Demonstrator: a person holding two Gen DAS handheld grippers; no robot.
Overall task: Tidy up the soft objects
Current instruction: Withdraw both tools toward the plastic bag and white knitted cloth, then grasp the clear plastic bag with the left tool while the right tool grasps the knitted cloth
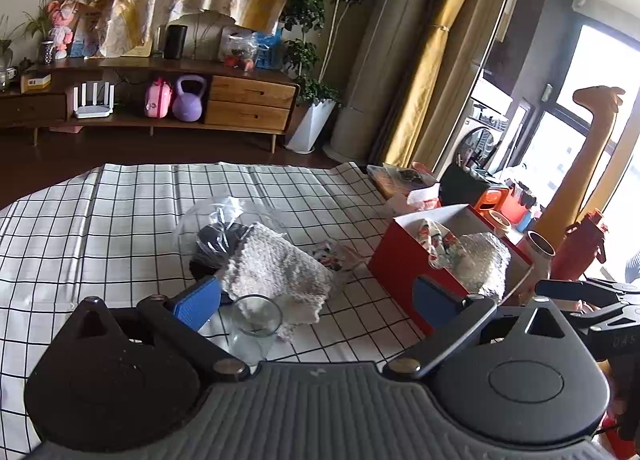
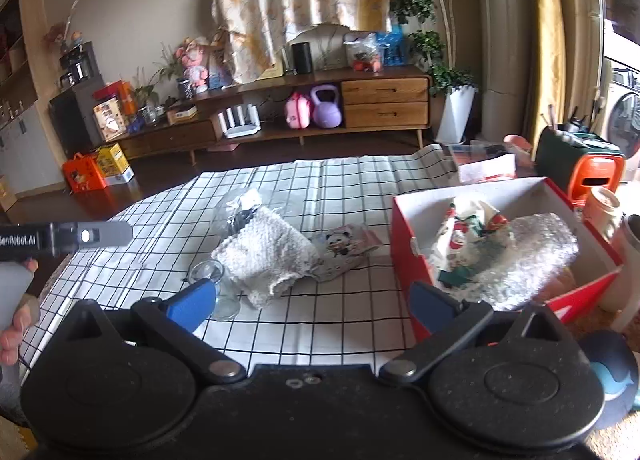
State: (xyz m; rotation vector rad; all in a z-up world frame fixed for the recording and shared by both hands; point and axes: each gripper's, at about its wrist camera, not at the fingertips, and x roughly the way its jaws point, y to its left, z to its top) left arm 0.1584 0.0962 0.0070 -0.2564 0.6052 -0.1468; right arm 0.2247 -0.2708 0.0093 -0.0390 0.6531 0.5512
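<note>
A white knitted cloth [image 1: 276, 264] lies mid-table on the checked tablecloth [image 1: 100, 228], also in the right wrist view [image 2: 264, 254]. Beside it lies a small panda-print cloth [image 2: 344, 244], seen too in the left wrist view [image 1: 330, 254]. A red box [image 2: 408, 256] on the right holds a printed fabric [image 2: 466, 232] and a bubble-wrap bundle [image 2: 532, 256]; the box also shows in the left view [image 1: 394, 264]. My left gripper [image 1: 316, 296] is open and empty, just before the knitted cloth. My right gripper [image 2: 312, 302] is open and empty above the table, between cloth and box.
A clear glass [image 1: 256, 320] stands at the knitted cloth's near edge, also in the right view [image 2: 216, 284]. A clear bag with a dark item [image 1: 216, 232] lies behind the cloth. Cups, a bottle and boxes [image 1: 520, 216] crowd the right. A wooden sideboard [image 2: 360, 100] stands beyond.
</note>
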